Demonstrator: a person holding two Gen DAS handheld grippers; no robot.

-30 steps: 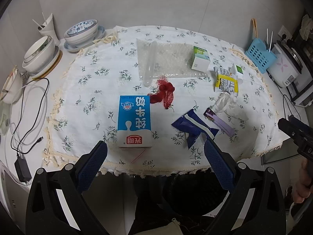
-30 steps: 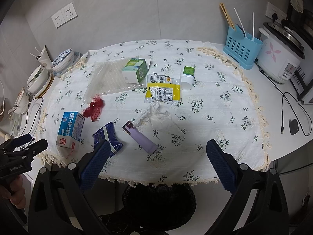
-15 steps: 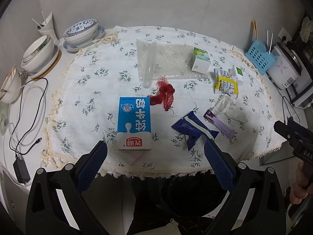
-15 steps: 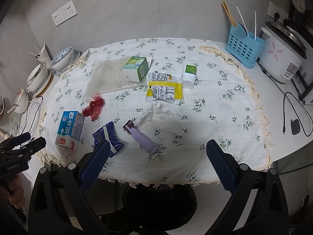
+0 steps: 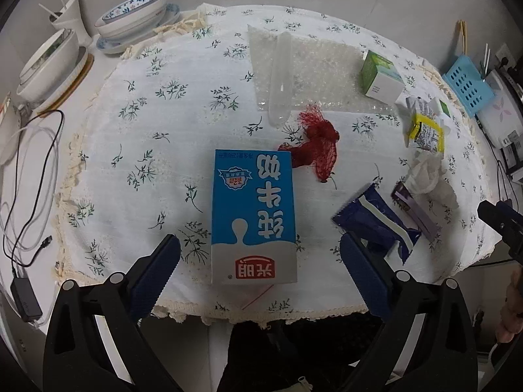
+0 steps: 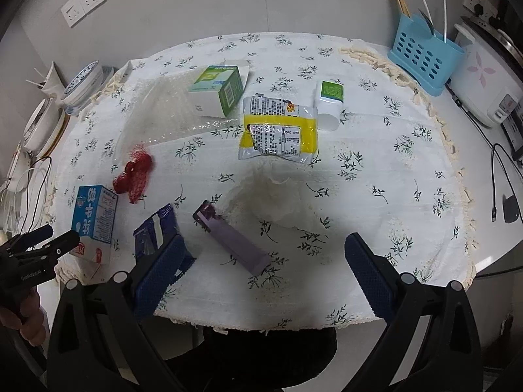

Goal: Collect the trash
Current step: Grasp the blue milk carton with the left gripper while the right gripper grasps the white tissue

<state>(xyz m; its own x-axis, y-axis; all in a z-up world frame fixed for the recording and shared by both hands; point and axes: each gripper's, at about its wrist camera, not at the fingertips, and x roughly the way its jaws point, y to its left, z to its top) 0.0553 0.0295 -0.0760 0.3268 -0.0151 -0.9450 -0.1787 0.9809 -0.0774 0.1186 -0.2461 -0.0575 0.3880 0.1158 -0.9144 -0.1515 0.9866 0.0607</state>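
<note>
Trash lies on a floral tablecloth [image 5: 157,104]. A blue milk carton [image 5: 253,215] lies flat between the open fingers of my left gripper [image 5: 260,272]. Beyond it are a red net [image 5: 315,148], a dark blue wrapper [image 5: 376,225], a purple wrapper [image 6: 233,240], a crumpled tissue [image 6: 274,196], a yellow snack bag [image 6: 278,130], a green-and-white box [image 6: 217,89], a small white bottle [image 6: 328,106] and bubble wrap [image 5: 310,72]. My right gripper [image 6: 273,272] is open and empty above the near table edge, its left finger [image 6: 160,271] over the dark blue wrapper [image 6: 157,228].
Bowls and plates [image 5: 130,19] stand at the far left, with cables [image 5: 29,170] beside them. A blue utensil basket [image 6: 421,52] and a rice cooker [image 6: 487,78] stand at the far right. A dark bin [image 6: 261,356] sits under the near table edge.
Both grippers have moved closer to the table. The milk carton now sits between my left fingers. Nothing on the table has moved.
</note>
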